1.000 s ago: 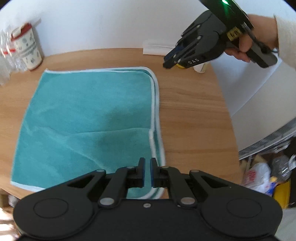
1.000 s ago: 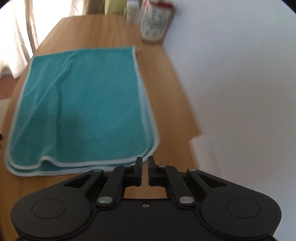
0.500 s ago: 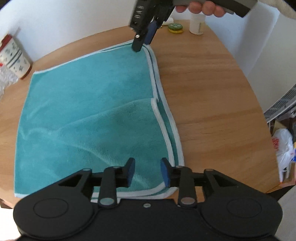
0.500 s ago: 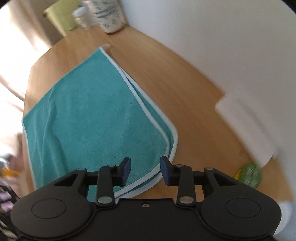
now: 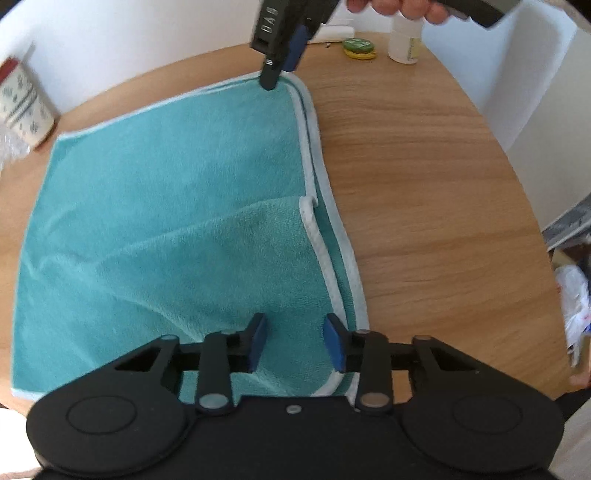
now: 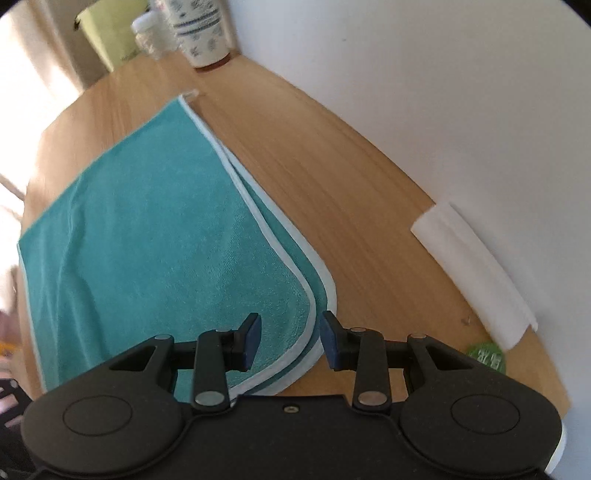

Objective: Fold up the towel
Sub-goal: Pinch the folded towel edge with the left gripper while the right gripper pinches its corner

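Towel [image 5: 155,206] corners lie between both grippers' wide-open jaws.

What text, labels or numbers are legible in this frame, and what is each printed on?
"DAS": white letters on the black body of the right gripper, seen in the left wrist view.
Green round lid: white characters, too blurred to read.
White bottle: faint label, too small to read.
Patterned cup: decoration only, no readable words.
Teal towel: no text visible.
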Available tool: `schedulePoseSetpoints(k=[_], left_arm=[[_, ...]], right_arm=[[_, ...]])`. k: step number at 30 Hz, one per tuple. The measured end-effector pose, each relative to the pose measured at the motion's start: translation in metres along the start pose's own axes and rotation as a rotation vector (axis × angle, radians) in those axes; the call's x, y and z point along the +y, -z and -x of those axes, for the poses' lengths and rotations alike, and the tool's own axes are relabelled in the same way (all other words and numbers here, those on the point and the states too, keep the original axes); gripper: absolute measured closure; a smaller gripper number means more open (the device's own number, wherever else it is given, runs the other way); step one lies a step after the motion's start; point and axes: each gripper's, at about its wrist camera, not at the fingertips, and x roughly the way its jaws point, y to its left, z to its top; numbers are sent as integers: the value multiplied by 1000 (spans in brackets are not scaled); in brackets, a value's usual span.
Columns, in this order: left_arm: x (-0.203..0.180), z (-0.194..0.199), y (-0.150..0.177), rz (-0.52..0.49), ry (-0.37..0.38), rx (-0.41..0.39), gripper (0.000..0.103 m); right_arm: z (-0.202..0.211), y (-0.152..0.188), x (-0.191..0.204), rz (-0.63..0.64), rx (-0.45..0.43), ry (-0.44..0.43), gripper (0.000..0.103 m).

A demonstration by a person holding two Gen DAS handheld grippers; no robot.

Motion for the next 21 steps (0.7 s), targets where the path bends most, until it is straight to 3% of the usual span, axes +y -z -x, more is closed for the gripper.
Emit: schedulePoseSetpoints(k=[3, 4, 5, 6, 14, 21], left_arm=[[2, 1, 1, 8, 13, 5, 78], [3, 1, 1, 10, 18, 6, 80], [3, 2, 1, 13, 22, 7, 83], [4, 2, 1, 15, 27, 9, 84], [9, 5, 3, 36, 62, 21, 98], [10, 10, 6, 48, 101, 36, 100]], right_arm=[[-13, 2, 10, 91, 43, 66, 64], [-15, 3, 12, 103, 47, 75, 70], [-14, 3, 12, 106, 45, 64, 88], [-13, 3, 13, 115, 44, 44, 93], [-4, -2, 18, 141, 12, 53, 95], [11, -7, 17, 123, -59, 78, 96]])
